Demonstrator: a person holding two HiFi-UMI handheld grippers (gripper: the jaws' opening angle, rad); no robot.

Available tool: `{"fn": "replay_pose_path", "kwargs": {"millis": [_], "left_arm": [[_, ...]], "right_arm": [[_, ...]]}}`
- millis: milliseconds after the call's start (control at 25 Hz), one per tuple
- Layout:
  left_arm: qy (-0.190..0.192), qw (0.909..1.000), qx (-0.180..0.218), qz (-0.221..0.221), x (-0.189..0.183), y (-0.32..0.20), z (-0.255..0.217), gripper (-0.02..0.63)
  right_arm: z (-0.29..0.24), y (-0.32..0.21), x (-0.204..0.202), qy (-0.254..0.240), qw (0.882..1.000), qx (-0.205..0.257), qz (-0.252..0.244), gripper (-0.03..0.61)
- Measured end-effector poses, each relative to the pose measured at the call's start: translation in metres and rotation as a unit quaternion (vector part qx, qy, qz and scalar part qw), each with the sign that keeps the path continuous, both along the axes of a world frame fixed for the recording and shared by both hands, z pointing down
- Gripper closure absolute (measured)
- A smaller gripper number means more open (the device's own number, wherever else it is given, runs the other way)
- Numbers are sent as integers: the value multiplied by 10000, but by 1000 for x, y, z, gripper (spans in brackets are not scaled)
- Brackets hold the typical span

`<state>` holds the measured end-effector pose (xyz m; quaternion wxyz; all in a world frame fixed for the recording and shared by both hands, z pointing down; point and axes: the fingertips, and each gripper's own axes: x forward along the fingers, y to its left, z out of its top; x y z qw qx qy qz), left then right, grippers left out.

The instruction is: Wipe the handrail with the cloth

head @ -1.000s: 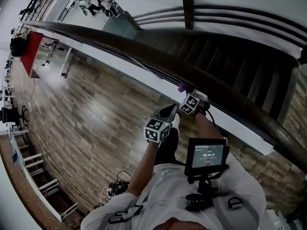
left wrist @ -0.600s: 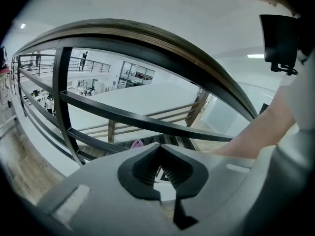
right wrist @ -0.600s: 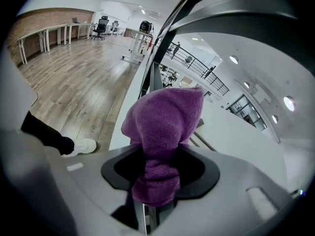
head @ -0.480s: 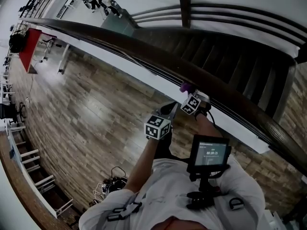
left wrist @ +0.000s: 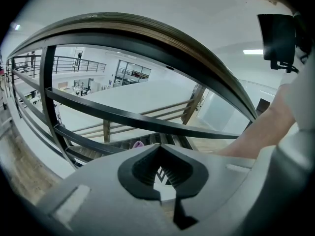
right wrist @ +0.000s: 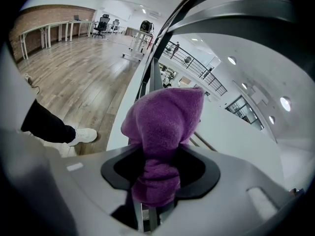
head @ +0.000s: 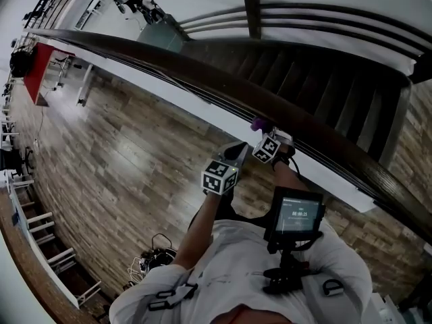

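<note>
A wood-plank floor (head: 128, 154) and an open staircase (head: 324, 73) flank the long, dark handrail (head: 202, 69) that curves across a bright office atrium. A person at the railing works it with two hand-held grippers.

The right gripper (right wrist: 157, 163) has its jaws clamped on a bunched purple cloth (right wrist: 165, 122). The fleece bulges well past the jaw tips, and the handrail runs just above and to the right of them. In the head view the cloth shows at the rail's near lower edge, ahead of the gripper's marker cube. Whether the fleece actually presses on the wood cannot be told.

The left gripper (left wrist: 160, 173) hangs beside and below its partner. Its jaws are parted only by a narrow slit and hold nothing. It points at the railing's metal bars (left wrist: 123, 117) beneath the rail.

The main hazard appears to be lost contact: the rail bends, and a straight pass could leave the cloth skimming air, or wiping only one edge. Pressing harder has its own risk, since the wad is gripped only at its lower end. Drag along the wood could pull it free and send it over the railing into the stairwell. If the fleece folds back, the hard jaw tips may scrape the finish. The idle left gripper, close to the bars, could knock them as the person walks on.
</note>
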<state>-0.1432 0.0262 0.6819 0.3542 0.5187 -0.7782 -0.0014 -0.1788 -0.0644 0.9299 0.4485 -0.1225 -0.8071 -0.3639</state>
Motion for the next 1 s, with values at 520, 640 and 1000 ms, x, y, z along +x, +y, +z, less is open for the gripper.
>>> {"fn": "replay_pose_path", "kwargs": {"millis": [520, 640, 1000], "left_arm": [[-62, 9993, -35, 368, 33, -36, 1, 614], [-56, 9985, -34, 547, 43, -48, 3, 614], [-30, 9937, -3, 1116, 84, -94, 9, 614]], "right_arm": [[-3, -33, 46, -71, 9998, 124, 128, 399], [-2, -45, 60, -77, 9995, 167, 270, 397], [2, -98, 125, 27, 9973, 363, 633, 388]]}}
